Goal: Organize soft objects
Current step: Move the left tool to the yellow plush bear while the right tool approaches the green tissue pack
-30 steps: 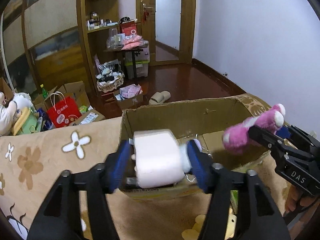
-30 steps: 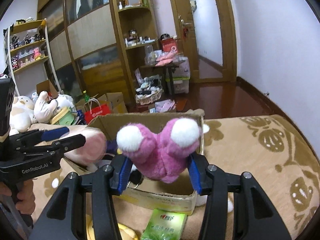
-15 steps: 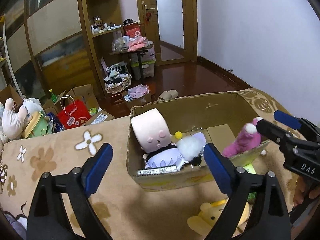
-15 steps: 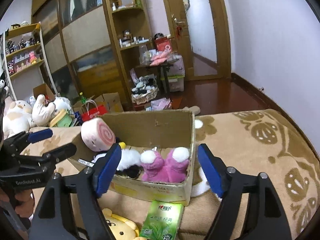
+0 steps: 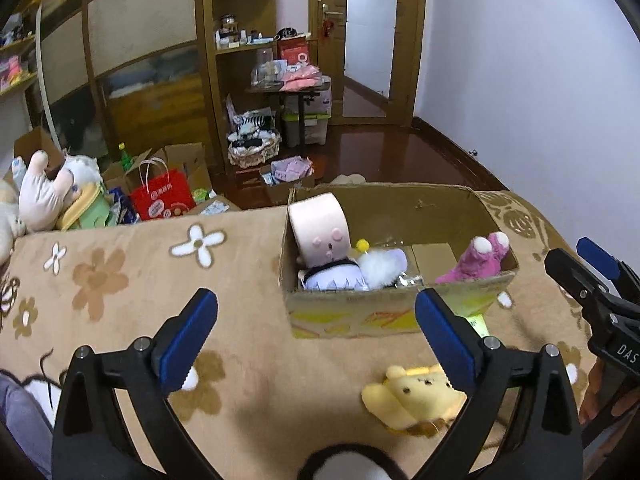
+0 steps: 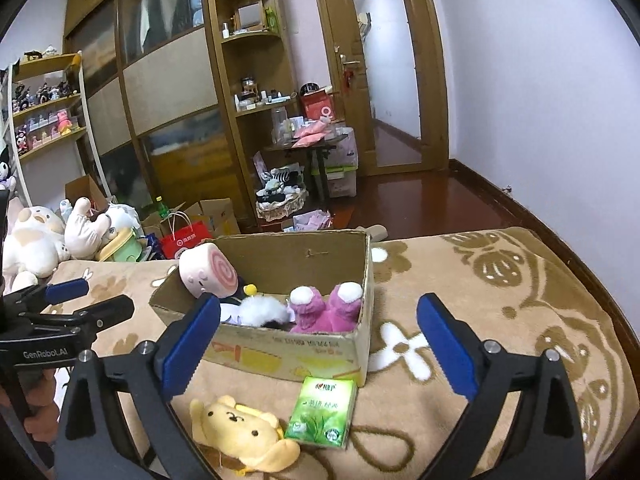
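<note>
Both grippers are empty w/ jaws opening wide: left gripper (image 5: 316, 338) and right gripper (image 6: 318, 344) hang over the floral blanket (image 5: 120, 280) just in front of the cardboard box (image 6: 280, 354), which already holds the pink roll plush (image 6: 206, 276), a white fluffy toy (image 6: 260, 310) & the magenta plush (image 6: 324, 308). The yellow dog plush (image 6: 240, 436) lies on the blanket by the box's near side, beside a green tissue pack (image 6: 322, 412), so it's prob the next pick. Best done by dropping one gripper straight over its body, pinching mid-torso not an ear, and keeping the other gripper clear of the box rim
</note>
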`<state>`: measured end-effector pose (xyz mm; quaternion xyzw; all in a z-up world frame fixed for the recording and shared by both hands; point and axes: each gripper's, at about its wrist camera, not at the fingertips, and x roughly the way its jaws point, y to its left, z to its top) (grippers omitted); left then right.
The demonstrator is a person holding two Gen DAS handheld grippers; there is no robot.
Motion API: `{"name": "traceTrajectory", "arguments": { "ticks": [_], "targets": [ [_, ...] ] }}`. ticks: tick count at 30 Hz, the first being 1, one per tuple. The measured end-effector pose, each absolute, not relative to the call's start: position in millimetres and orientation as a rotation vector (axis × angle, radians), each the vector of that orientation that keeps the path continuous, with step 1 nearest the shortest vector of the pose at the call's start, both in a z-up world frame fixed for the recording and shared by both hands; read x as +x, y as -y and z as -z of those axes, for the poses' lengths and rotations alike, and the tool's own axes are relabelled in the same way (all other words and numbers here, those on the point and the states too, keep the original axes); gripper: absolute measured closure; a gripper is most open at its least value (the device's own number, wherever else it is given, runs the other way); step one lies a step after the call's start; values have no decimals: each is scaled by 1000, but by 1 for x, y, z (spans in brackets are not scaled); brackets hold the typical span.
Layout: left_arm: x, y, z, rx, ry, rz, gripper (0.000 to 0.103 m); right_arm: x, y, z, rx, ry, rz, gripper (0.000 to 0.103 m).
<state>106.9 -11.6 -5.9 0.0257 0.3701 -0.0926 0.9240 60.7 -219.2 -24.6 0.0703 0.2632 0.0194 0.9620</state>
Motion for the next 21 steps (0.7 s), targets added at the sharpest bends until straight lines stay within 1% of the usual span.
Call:
{"name": "traceTrajectory", "arguments": {
  "ticks": [8,16,21],
  "targets": [
    [78,22,-3,97,-782,224,5,40,219,15,132,-527,-59,0],
    [56,26,6,112,-825,223,5,23,222,12,148,-526,-30,0],
    [49,27,7,124,-820,220,5,16,224,13,158,-539,-21,0]
  ]
}}
